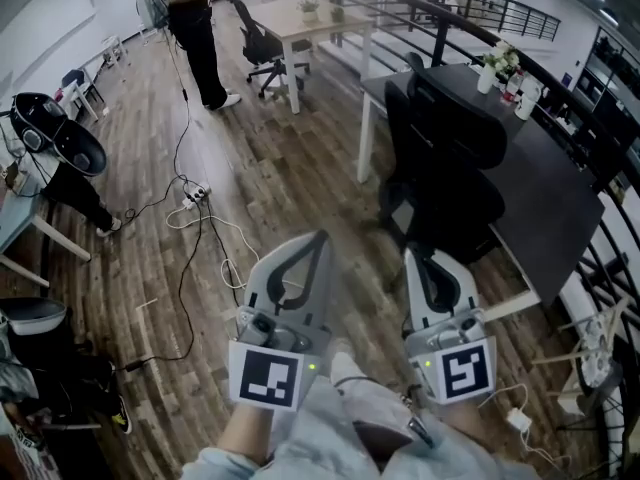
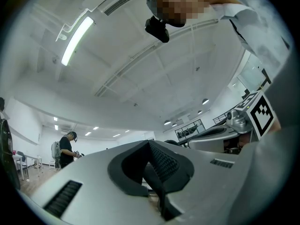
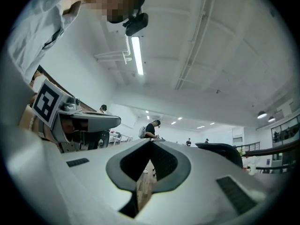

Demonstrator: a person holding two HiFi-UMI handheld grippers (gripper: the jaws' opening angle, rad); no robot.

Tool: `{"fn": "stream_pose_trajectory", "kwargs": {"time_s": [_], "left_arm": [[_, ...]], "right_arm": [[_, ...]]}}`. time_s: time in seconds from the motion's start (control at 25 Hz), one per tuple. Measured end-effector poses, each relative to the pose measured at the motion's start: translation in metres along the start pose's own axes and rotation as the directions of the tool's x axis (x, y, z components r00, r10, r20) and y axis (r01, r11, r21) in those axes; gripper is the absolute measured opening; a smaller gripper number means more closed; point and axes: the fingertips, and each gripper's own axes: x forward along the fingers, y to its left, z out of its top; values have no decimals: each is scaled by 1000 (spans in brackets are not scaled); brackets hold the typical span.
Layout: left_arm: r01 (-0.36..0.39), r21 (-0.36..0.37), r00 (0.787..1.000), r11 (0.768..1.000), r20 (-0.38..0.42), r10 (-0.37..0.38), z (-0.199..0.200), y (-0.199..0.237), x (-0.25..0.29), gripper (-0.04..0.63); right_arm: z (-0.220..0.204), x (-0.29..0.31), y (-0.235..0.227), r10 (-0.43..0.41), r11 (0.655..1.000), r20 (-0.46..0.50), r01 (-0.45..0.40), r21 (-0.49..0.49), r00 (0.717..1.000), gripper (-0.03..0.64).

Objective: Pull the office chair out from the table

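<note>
The black office chair (image 1: 445,168) stands tucked against the near edge of the dark table (image 1: 545,183), to the right of centre in the head view. My left gripper (image 1: 322,236) is held low over the wooden floor, left of the chair and apart from it, jaws shut and empty. My right gripper (image 1: 412,251) is beside it, its tip just short of the chair's base, also shut with nothing in it. In the left gripper view the shut jaws (image 2: 149,143) point up toward the ceiling. In the right gripper view the shut jaws (image 3: 151,142) point across the room, and the chair's back (image 3: 227,150) shows at right.
A person (image 1: 195,28) stands at the back by a light table (image 1: 315,20) with another chair (image 1: 265,48). Cables and a power strip (image 1: 195,196) lie on the floor at left. Flowers and bottles (image 1: 500,66) stand on the dark table. A black railing (image 1: 480,18) runs behind it.
</note>
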Motion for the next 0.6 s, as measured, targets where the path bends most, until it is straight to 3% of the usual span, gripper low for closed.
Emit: {"fn": "stream_pose_trajectory", "kwargs": {"time_s": [0.6], "left_arm": [[-118,23,991,993,-58,119,-49,72,76,0]], "right_arm": [[-34,118,-49,100,995,-11,-100,15,995,3]]}}
